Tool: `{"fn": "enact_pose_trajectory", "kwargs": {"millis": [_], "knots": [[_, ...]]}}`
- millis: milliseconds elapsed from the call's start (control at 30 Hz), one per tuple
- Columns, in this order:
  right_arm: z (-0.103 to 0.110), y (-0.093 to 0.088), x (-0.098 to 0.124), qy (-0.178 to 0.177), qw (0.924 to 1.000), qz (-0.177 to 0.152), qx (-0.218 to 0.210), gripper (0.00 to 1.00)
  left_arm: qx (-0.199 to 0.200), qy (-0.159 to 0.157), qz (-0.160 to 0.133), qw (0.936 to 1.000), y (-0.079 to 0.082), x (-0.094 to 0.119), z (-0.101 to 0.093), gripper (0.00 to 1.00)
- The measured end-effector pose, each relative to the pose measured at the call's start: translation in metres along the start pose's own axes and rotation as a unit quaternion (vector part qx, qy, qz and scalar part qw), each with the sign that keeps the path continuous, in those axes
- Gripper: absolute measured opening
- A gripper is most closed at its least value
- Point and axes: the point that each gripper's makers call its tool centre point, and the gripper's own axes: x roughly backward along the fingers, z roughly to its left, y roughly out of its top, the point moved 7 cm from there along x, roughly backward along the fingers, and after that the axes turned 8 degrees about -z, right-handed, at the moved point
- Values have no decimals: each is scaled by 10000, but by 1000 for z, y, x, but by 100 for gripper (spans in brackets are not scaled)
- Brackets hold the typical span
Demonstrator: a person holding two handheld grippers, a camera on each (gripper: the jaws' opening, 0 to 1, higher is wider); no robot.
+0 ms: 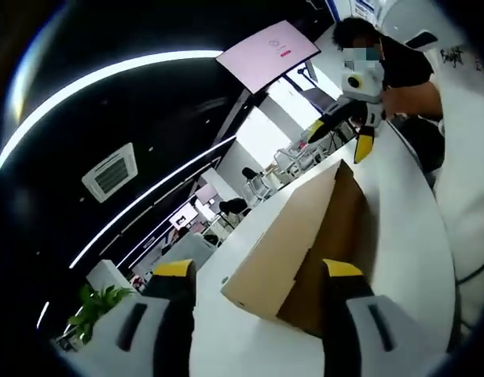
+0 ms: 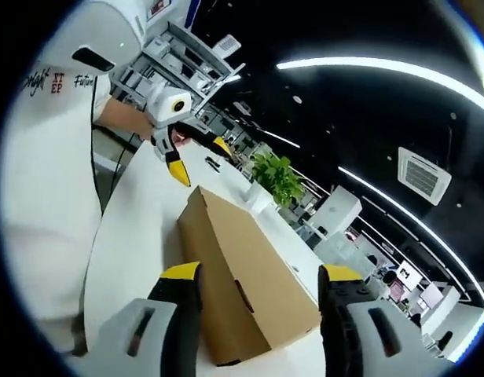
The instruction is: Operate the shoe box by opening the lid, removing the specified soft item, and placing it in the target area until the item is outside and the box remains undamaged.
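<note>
A brown cardboard shoe box (image 1: 293, 228) lies lengthwise on the white table (image 1: 407, 228), its lid down. My left gripper (image 1: 258, 271) stands open just short of the near end, nothing between its yellow-tipped jaws. Beyond the far end, my right gripper (image 1: 340, 137) hangs open above the table. In the right gripper view the same box (image 2: 242, 275) runs away from my open right gripper (image 2: 262, 273), and the left gripper (image 2: 200, 159) shows open past its far end. The soft item is hidden.
The person holding the grippers stands along the table edge, in a white shirt (image 2: 45, 181). A potted plant (image 2: 277, 177) sits on the table beyond the box. Office desks, seated people (image 1: 234, 208) and a pink screen (image 1: 265, 51) fill the background.
</note>
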Motion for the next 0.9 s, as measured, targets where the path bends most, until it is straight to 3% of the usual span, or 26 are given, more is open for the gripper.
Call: {"fn": "enact_pose_trajectory", "kwargs": {"millis": [133, 233, 367, 500, 633, 733, 900], "knots": [[3, 4, 1, 87, 9997, -37, 228, 62, -260, -311, -33, 9992, 1, -2, -11, 64], [6, 4, 2, 167, 9989, -181, 390, 61, -730, -262, 57, 9970, 1, -3, -16, 62], [6, 3, 3, 104, 9982, -248, 541, 59, -703, -182, 137, 9973, -2, -4, -16, 65], [8, 4, 3, 140, 9977, -236, 620, 57, -1074, -254, -42, 9939, 1, -1, -19, 58], [13, 4, 1, 229, 9959, -117, 870, 56, -994, -390, -9, 9943, -1, -3, -25, 58], [16, -2, 0, 259, 9946, 33, 1005, 55, -1065, -316, -58, 9938, -6, -2, -29, 54], [19, -9, 3, 239, 9935, 108, 1105, 53, -1503, -419, 153, 9876, -16, -4, -35, 54]]}}
